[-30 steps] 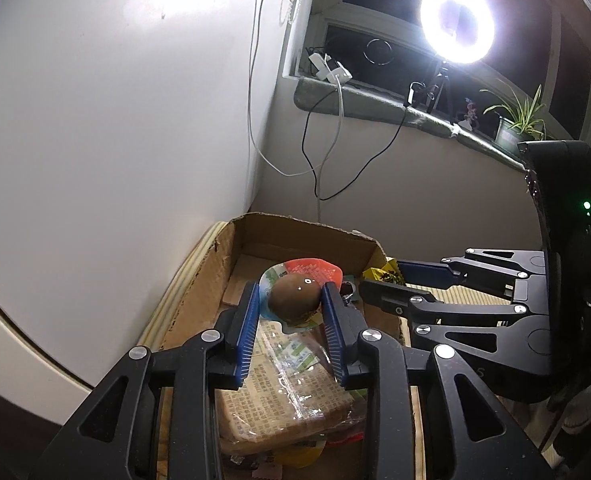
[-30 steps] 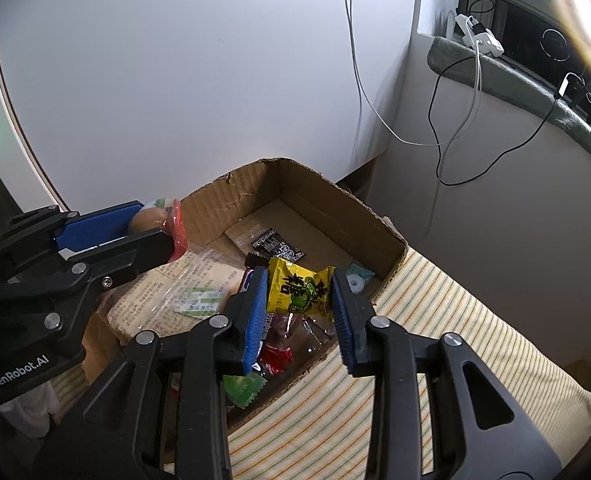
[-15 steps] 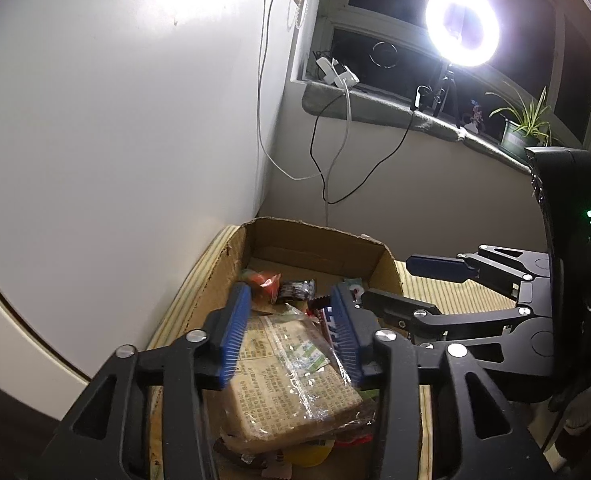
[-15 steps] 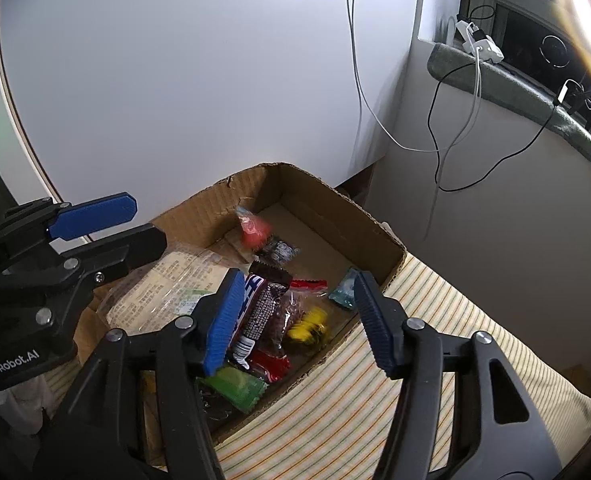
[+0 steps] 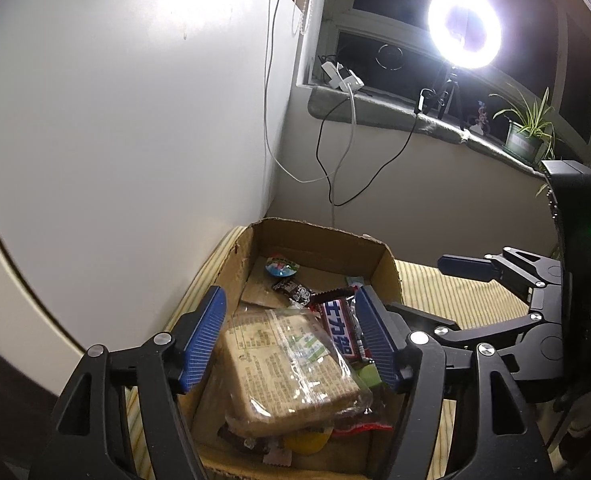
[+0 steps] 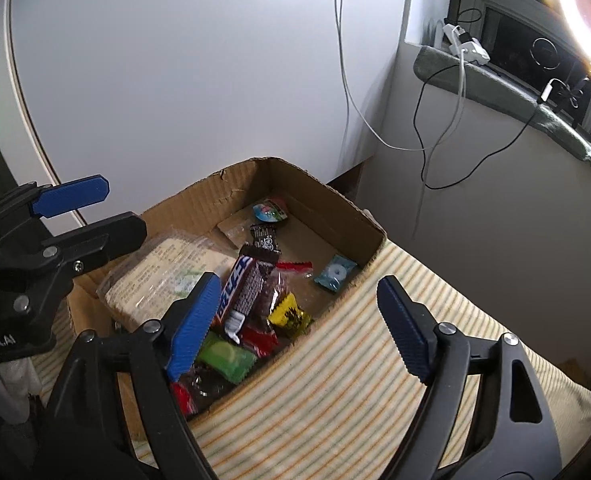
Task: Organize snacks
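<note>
An open cardboard box [image 5: 379, 264] [image 6: 335, 200] stands on a striped cloth and holds several wrapped snacks. Among them are a large clear-wrapped brown slab [image 5: 287, 368] [image 6: 163, 272], a chocolate bar [image 5: 341, 336] [image 6: 243, 284], a round red-and-blue packet [image 5: 281, 268] [image 6: 269, 210] at the far end, and a yellow packet [image 6: 289, 316]. My left gripper [image 5: 289, 338] [image 6: 103, 212] hovers over the slab, its jaws opening with nothing gripped. My right gripper [image 6: 299, 324] [image 5: 435, 292] hangs over the box's right wall, jaws also opening and empty.
A green packet [image 6: 225, 356] and a light blue candy [image 6: 335, 274] also lie in the box. The striped cloth [image 6: 375, 380] spreads to the right. A white wall [image 5: 115, 120] rises close behind the box. Cables [image 5: 335, 152] hang from the windowsill below a ring light [image 5: 463, 26].
Both grippers opened wide. The left one let go of the round brown snack packet, now lying at the box's far end. The right one dropped the yellow packet among the snacks.
</note>
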